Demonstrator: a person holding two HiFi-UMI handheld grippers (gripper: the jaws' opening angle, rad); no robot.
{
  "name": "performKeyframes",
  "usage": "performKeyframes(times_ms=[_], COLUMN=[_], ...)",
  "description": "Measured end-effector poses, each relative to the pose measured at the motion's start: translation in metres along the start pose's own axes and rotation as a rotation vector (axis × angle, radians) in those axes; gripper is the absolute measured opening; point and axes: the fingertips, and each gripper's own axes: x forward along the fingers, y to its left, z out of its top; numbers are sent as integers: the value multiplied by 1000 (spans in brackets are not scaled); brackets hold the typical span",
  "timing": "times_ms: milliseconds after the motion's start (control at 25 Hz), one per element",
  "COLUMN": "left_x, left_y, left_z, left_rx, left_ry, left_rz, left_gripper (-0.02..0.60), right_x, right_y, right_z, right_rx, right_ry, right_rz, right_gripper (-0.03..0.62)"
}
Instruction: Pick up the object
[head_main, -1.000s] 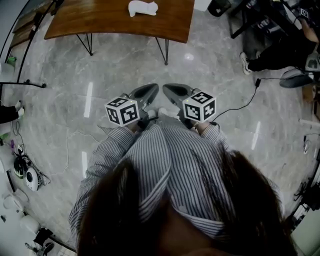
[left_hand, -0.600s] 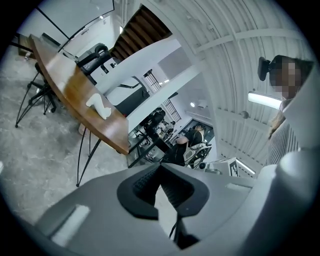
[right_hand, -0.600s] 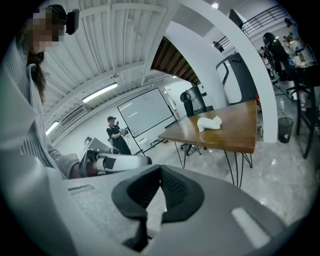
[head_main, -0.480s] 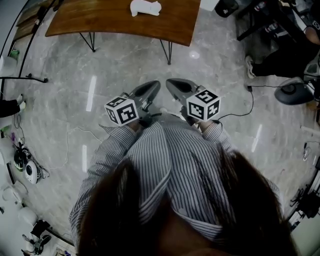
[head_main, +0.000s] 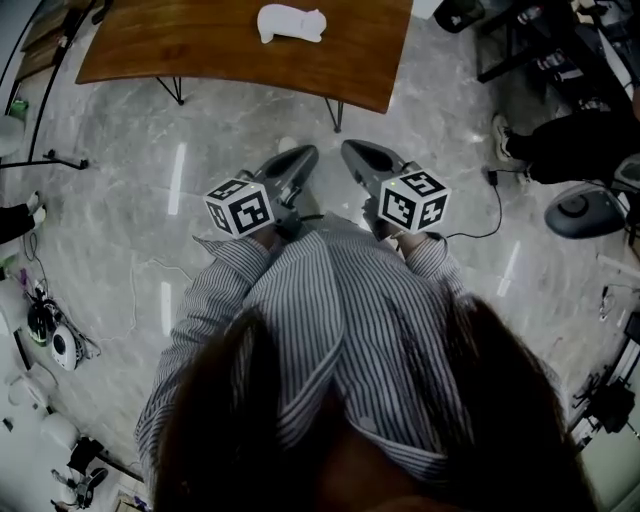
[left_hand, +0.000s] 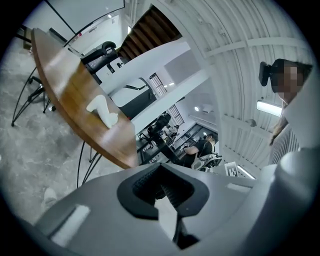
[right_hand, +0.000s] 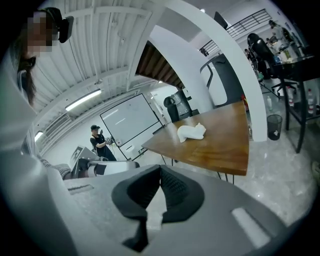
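A white animal-shaped object (head_main: 290, 22) lies on the wooden table (head_main: 200, 45) at the top of the head view. It also shows in the left gripper view as a white figure (left_hand: 102, 111) on the table (left_hand: 65, 90), and in the right gripper view as the same figure (right_hand: 191, 132) on the tabletop (right_hand: 220, 145). My left gripper (head_main: 306, 154) and right gripper (head_main: 352, 150) are held side by side near my chest, over the floor, well short of the table. Both are shut with nothing between the jaws.
The table stands on thin black legs (head_main: 335, 112) on a grey marble floor (head_main: 130, 200). A seated person (head_main: 570, 140) and a chair base (head_main: 583, 210) are at the right, with a cable (head_main: 490, 215) across the floor. Clutter (head_main: 45, 335) lines the left edge.
The table and white object have come nearer in the head view, lower in the frame. Both grippers have risen a little toward the table and stayed shut.
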Motion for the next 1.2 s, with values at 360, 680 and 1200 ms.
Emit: performKeyframes(times_ms=[360, 680, 1200], left_x=[46, 80, 110], left_y=[77, 136, 194], left_z=[117, 181, 202], left_rx=[12, 19, -34], left_ry=[13, 65, 112], left_rz=[2, 2, 178], left_gripper=[0, 0, 3], right_x=[98, 168, 197], right_y=[-40, -80, -135], right_z=[91, 138, 151], right_rx=[2, 34, 114], right_ry=[-6, 4, 111], right_rz=[-32, -85, -112], right_gripper=[3, 3, 38])
